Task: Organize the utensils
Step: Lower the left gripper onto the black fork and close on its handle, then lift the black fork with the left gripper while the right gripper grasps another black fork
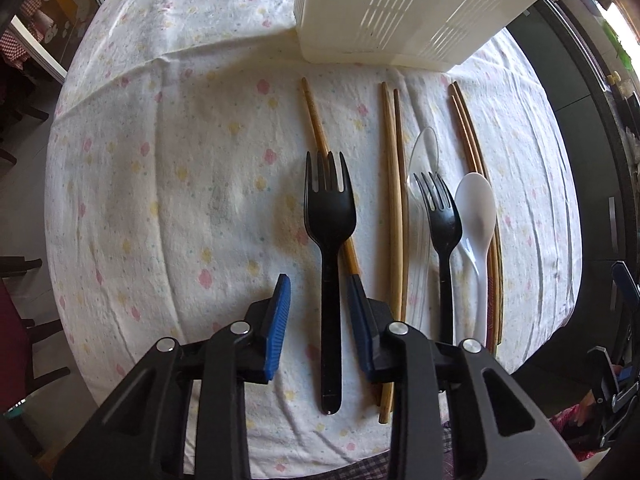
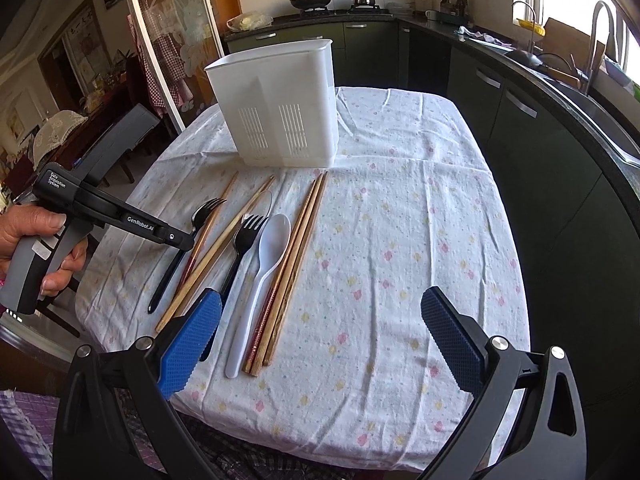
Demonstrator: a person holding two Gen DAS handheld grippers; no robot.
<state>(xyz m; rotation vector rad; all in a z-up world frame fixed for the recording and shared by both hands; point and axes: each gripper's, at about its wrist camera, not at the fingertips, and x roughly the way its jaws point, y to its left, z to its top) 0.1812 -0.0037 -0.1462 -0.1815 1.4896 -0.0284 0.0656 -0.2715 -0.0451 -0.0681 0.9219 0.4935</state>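
Two forks are seen among the chopsticks (image 1: 392,200) and spoons on the cloth (image 2: 400,240), before the white holder (image 2: 280,108). The left gripper (image 1: 320,292) is held released, its jaws astride the handle of the left fork (image 1: 330,216), with no pad yet touching it. For a clean grasp, it should probably be lowered squarely and closed on the handle alone, since one chopstick (image 1: 316,120) lies under the fork and just beside the right pad. The right gripper (image 2: 320,328) is held wide apart over bare cloth, grasping nothing. The holder's compartments are hidden from both views, and a clear spoon (image 1: 424,148) is hard to make out.
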